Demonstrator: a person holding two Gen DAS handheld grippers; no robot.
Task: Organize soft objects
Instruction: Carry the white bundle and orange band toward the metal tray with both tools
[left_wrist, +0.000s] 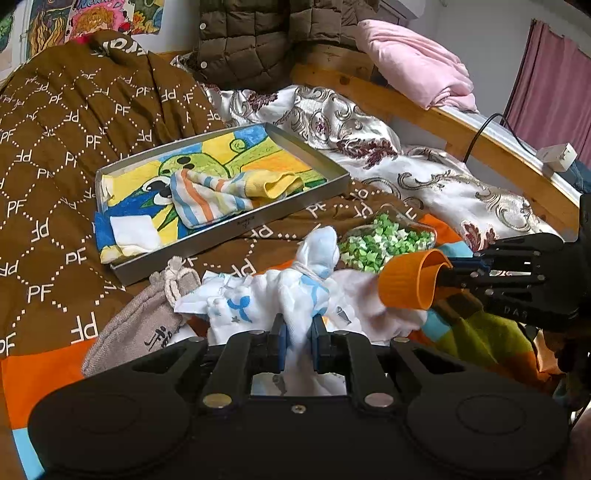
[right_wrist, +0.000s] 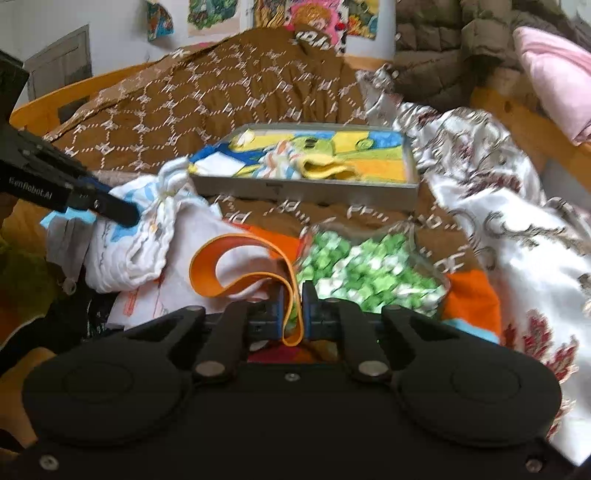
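My left gripper (left_wrist: 298, 325) is shut on a white cloth bundle with blue prints (left_wrist: 306, 291), tied at its top with string. It lies on the bed in front of a shallow grey tray (left_wrist: 236, 225). The tray holds a striped cloth (left_wrist: 207, 197), a yellow cloth (left_wrist: 273, 182) and a folded white cloth (left_wrist: 135, 232). My right gripper (right_wrist: 293, 295) is shut on a wide orange band (right_wrist: 207, 266), which loops out to the left. In the left wrist view the right gripper (left_wrist: 448, 273) holds the orange band (left_wrist: 406, 284) just right of the bundle.
A clear container of green paper stars (left_wrist: 384, 243) lies behind the band. A grey drawstring pouch (left_wrist: 147, 321) sits left of the bundle. A brown quilt (left_wrist: 74, 147) covers the bed, with a floral sheet (left_wrist: 424, 177), a pink blanket (left_wrist: 413, 62) and a wooden rail (left_wrist: 480, 136) to the right.
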